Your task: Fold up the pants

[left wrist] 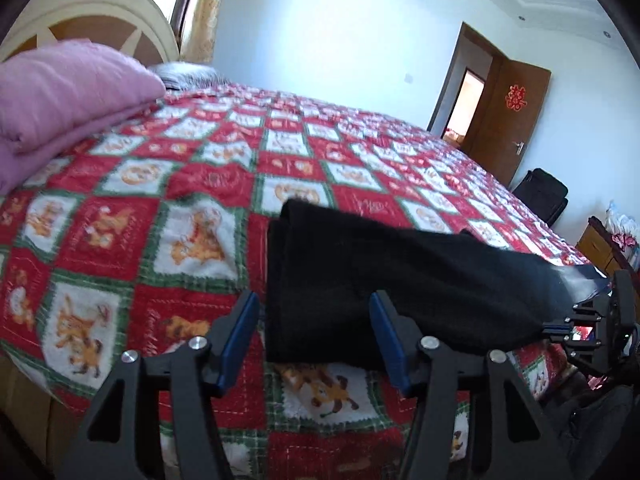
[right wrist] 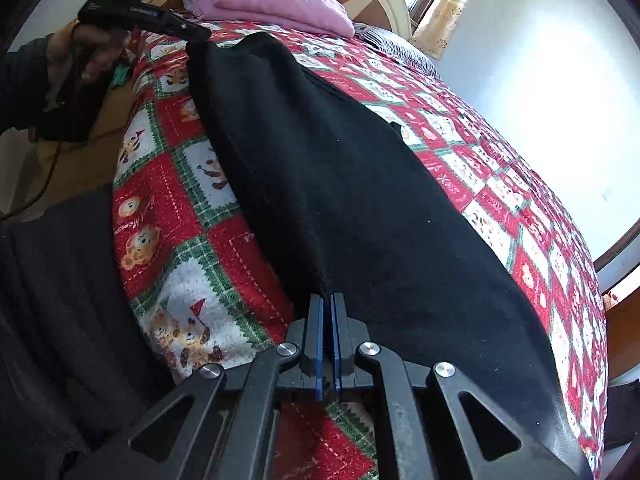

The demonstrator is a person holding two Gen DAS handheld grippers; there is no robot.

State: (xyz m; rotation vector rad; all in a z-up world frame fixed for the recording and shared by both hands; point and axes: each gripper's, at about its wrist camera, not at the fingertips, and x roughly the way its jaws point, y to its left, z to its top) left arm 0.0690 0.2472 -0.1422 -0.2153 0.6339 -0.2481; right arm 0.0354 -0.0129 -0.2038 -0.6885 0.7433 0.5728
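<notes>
Here my right gripper (right wrist: 328,312) pinches the soft, floppy black pants (right wrist: 340,168), so my spread-open left gripper (left wrist: 314,320) should grab the leg-end hem.

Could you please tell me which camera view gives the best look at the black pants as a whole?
The right wrist view: the black pants stretch along the quilt from the shut right gripper toward the left gripper. The left wrist view shows only one end of them, partly behind the open fingers.
</notes>
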